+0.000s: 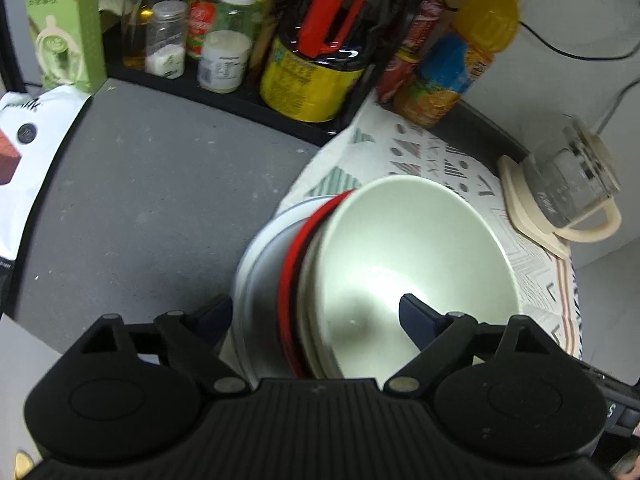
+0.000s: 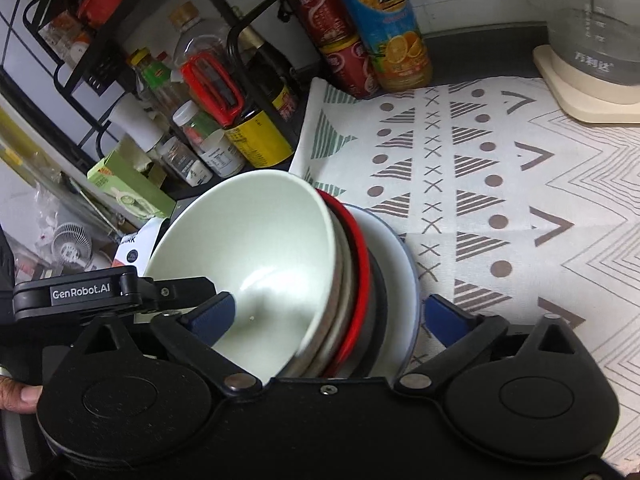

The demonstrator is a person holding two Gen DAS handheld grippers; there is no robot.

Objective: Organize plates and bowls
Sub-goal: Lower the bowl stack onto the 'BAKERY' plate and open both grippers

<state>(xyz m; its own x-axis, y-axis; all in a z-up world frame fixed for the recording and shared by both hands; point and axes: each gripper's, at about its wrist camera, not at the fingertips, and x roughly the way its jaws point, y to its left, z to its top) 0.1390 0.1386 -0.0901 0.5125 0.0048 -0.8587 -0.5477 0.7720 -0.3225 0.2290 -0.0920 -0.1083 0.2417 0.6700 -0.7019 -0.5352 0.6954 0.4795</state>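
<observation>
A nested stack stands tilted on the patterned cloth point(image 2: 520, 200). A pale green bowl point(image 1: 400, 248) point(image 2: 248, 240) is innermost, then a beige dish, a red-rimmed dish point(image 1: 288, 280) point(image 2: 358, 264), and a white plate point(image 1: 256, 272) point(image 2: 396, 276) outermost. My left gripper point(image 1: 318, 318) is open and straddles the stack, one finger inside the pale bowl and the other outside the plate. My right gripper point(image 2: 328, 318) is open too. Its left fingertip point(image 2: 212, 316) is in the bowl and its right fingertip point(image 2: 444, 320) is clear of the plate rim. The left gripper's body point(image 2: 80, 296) shows beside the bowl.
A black rack of bottles and jars point(image 1: 224, 48) lines the back, with an orange juice bottle point(image 2: 388, 28) and red cans beside it. A glass kettle on a beige base point(image 1: 568, 184) point(image 2: 592, 40) stands at the right. On the left are a green box point(image 1: 64, 28) and grey counter point(image 1: 140, 184).
</observation>
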